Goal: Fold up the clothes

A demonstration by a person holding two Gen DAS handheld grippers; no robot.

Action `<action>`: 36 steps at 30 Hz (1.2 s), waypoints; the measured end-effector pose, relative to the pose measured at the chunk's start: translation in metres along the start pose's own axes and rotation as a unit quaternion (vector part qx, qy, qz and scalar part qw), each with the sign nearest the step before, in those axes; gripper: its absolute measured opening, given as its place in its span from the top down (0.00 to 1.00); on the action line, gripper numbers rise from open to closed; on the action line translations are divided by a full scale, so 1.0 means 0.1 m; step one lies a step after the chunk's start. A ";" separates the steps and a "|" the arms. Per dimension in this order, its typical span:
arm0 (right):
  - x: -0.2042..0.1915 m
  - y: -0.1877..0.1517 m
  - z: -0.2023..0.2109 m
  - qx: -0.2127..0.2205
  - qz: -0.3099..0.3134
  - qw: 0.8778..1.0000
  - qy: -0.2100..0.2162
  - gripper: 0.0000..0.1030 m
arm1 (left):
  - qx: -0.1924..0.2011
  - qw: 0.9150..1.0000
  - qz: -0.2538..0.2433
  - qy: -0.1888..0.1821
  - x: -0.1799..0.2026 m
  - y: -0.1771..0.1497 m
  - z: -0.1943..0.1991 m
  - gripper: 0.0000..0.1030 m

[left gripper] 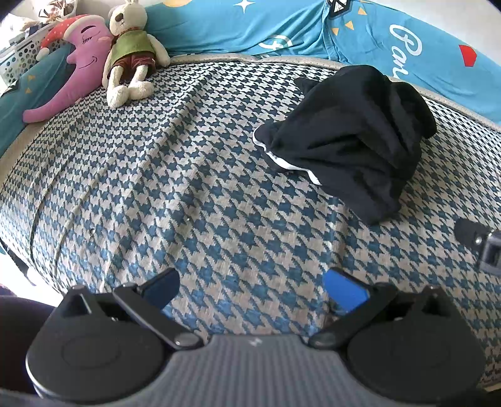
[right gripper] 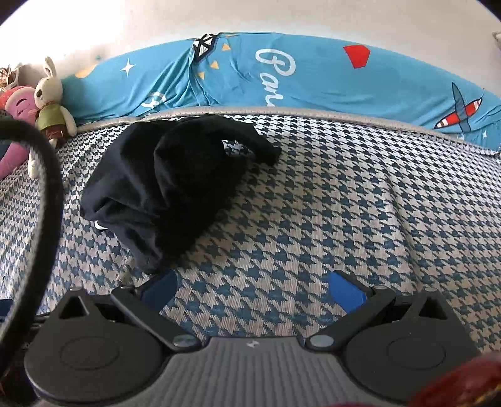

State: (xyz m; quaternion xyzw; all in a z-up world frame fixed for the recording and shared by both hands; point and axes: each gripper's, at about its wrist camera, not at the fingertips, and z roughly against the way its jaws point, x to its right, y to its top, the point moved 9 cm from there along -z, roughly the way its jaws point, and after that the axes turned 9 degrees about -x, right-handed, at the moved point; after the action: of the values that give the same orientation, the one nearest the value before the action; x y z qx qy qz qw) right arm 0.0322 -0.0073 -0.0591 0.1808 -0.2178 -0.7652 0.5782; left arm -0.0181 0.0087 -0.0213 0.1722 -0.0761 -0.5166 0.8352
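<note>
The left gripper (left gripper: 252, 289) hovers with its jaws spread wide, nothing between the blue pads (left gripper: 344, 292). The right gripper (right gripper: 252, 289) is likewise wide apart and empty. In the left wrist view, part of the right gripper shows at 3 o'clock.

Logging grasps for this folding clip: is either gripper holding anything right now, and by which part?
Nothing is held. The left gripper and right gripper are both open and empty above the bedspread; the black garment lies crumpled and untouched.

Houndstooth-covered bed (left gripper: 188, 188), blue printed bedding (right gripper: 313, 81), pale wall (right gripper: 125, 28) behind.
</note>
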 end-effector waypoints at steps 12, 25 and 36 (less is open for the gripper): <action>0.05 0.01 0.00 0.001 -0.009 1.000 0.001 0.00 | 0.000 1.000 -0.011 -0.006 0.09 -0.02 0.03 0.00; 0.05 0.00 -0.01 0.000 0.001 1.000 0.001 0.00 | 0.000 1.000 -0.014 0.004 0.11 -0.05 0.05 0.00; 0.06 -0.01 0.00 -0.001 0.000 1.000 0.002 0.00 | -0.001 1.000 -0.018 0.003 0.15 -0.07 0.06 0.00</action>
State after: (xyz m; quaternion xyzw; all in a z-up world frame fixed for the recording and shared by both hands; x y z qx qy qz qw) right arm 0.0303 -0.0127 -0.0601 0.1815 -0.2158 -0.7649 0.5792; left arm -0.0192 -0.0089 -0.0190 0.1745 -0.0700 -0.5308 0.8264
